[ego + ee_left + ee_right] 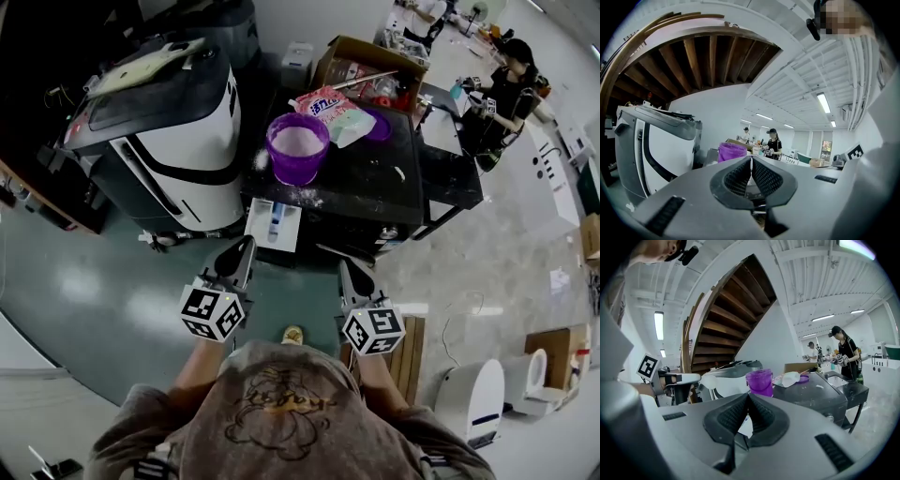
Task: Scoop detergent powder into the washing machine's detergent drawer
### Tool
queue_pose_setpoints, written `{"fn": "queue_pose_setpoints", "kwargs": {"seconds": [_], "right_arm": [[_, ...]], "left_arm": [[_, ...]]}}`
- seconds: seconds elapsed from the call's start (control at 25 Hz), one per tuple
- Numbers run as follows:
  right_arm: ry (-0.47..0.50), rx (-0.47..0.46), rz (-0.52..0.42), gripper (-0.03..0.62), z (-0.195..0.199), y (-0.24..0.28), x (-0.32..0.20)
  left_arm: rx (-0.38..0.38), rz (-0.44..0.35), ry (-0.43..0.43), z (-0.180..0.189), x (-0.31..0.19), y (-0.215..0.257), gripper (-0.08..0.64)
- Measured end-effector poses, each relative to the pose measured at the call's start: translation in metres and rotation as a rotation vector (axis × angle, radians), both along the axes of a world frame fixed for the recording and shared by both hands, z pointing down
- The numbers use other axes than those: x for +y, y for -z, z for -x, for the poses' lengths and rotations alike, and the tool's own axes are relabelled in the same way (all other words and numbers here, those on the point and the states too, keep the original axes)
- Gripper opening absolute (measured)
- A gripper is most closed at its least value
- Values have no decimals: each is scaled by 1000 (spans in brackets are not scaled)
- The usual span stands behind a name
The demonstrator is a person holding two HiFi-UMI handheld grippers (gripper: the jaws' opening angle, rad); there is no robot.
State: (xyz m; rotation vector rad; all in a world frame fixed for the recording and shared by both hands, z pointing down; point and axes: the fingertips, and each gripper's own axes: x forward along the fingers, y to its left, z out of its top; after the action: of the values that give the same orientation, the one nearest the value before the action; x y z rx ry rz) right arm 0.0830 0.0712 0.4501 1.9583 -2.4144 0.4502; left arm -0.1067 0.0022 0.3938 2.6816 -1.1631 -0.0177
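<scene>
Head view: you hold both grippers low in front of your chest, marker cubes facing up. Your left gripper (pixel 246 248) and right gripper (pixel 347 270) both point toward the black-topped washing machine (pixel 375 187). Just beyond the left fingers, the white plastic detergent drawer (pixel 274 223) stands pulled out of the machine's front. Further beyond it, on the machine's top, a translucent purple plastic bucket (pixel 297 159) holds white powder (pixel 297 139). A pink-and-white detergent bag (pixel 336 112) lies behind the bucket, well beyond the right fingers.

Left gripper view: the ribbed black pads (pixel 738 180) meet tip to tip with nothing between them. The purple plastic bucket shows just left of the fingertips, well ahead. A tall white-and-black appliance (pixel 656 145) stands far to the fingers' left.

Right gripper view: these pads (pixel 729 416) also press together, empty. The bucket stands straight beyond the fingertips, the detergent bag to its right.
</scene>
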Motion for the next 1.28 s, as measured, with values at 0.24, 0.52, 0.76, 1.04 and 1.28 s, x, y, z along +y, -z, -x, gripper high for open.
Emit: {"fn": "queue_pose_setpoints", "kwargs": {"seconds": [0.24,0.52,0.76,1.04,1.28], "right_arm": [[3,-13,-1,2,-26,-4,-21],[19,-21,7,2,-39,-8,-45],[31,-20,7,2,-44,-9,-68],[22,-11,7,2,-52,-9,-99],[-4,1,6,2,-60,-5,-135]], "left_arm": [[-10,-16,23,-17,-24,3,23],[-18,-27,43,-27,-45,6,23],[-18,-29,54,-31,-67,6,23],[-5,-38,43,-40,-100,8,23],[8,-52,35,-44,-143,13,23]]}}
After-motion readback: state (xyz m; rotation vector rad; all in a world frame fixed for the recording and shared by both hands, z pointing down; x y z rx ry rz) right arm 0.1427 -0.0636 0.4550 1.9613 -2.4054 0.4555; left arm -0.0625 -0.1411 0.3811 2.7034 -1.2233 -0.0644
